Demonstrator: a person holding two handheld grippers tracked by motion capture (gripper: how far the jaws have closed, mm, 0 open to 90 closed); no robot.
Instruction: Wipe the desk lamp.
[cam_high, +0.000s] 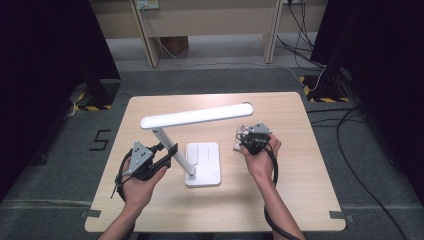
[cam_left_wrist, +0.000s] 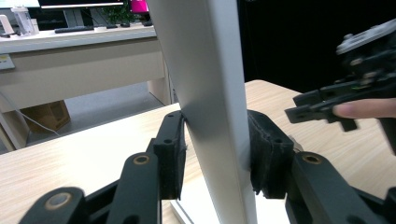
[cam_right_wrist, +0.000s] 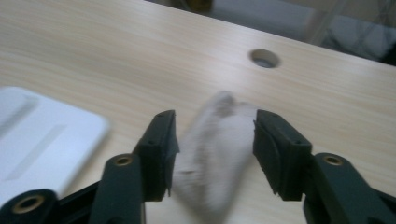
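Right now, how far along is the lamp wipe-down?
Done: left gripper is clamped on the lamp stem, steadying it. In hand: a cloth lies between the right gripper's jaws, which are not pressing on it. Left: gripping the cloth and, probably, wiping the lamp.

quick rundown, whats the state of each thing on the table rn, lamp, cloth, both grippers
desk lamp: upright on its base, head tilted, arm clamped low down
lamp arm: pinched between the left gripper's pads
lamp base: flat on the table
cloth: crumpled, lying on the table between the right gripper's jaws, not pressed
left gripper: shut on the lamp arm
right gripper: open, jaws straddling the cloth
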